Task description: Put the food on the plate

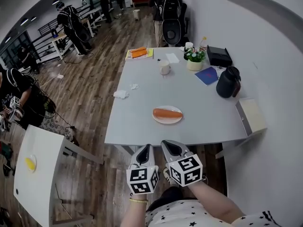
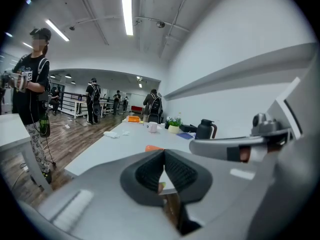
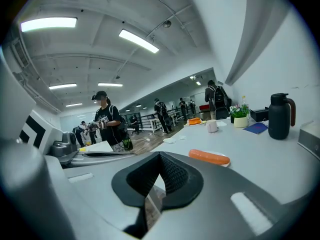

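Note:
An orange, sausage-shaped piece of food (image 1: 167,112) lies on a small white plate (image 1: 161,121) near the front of the grey table (image 1: 142,122). The right gripper view shows the food (image 3: 209,157) ahead to the right; in the left gripper view only its orange end (image 2: 154,147) peeks over the jaws. My left gripper (image 1: 146,149) and right gripper (image 1: 167,144) sit side by side below the table's front edge, apart from the plate. Both are shut with nothing between the pads, as the left gripper (image 2: 164,152) and right gripper (image 3: 160,157) views show.
On the table behind the plate stand a black kettle (image 1: 228,82), a flower pot (image 1: 194,59), a mug (image 1: 164,68), a blue notebook (image 1: 207,75), crumpled tissues (image 1: 121,94) and a yellow tray (image 1: 138,53). A white box (image 1: 252,116) sits at the right edge. Several people stand beyond.

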### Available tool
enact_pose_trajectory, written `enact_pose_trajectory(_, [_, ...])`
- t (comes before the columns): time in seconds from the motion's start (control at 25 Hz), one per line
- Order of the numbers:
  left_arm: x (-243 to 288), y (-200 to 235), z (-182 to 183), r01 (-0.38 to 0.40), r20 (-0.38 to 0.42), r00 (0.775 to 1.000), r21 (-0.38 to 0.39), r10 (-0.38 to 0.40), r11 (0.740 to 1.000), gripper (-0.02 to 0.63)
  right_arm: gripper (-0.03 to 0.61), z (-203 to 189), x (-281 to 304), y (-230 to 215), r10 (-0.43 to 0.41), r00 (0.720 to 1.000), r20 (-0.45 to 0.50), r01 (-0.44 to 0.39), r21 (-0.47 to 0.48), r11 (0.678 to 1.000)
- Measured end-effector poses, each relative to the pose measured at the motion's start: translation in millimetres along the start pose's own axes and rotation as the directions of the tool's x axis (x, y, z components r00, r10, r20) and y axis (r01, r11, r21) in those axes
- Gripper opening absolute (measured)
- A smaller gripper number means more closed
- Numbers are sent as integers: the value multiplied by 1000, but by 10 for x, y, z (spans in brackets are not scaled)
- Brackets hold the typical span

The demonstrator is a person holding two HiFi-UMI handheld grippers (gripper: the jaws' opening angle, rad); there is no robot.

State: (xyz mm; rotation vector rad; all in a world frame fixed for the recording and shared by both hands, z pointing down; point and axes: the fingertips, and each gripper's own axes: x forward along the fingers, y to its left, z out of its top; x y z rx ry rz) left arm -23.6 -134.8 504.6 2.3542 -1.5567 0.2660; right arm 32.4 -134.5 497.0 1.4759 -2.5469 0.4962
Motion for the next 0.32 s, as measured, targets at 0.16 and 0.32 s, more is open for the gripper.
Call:
enact_pose_trajectory(0.16, [9,-34,-1,7,-2,1000,4,-7,1000,8,-3,-9,-1,10,4,1000,3,-4,1,1000])
enact_pose_trajectory(0.32, [-102,111,-6,-33,-8,999,4,33,999,8,-3,-26,92,186,46,999,-2,-46,14,999])
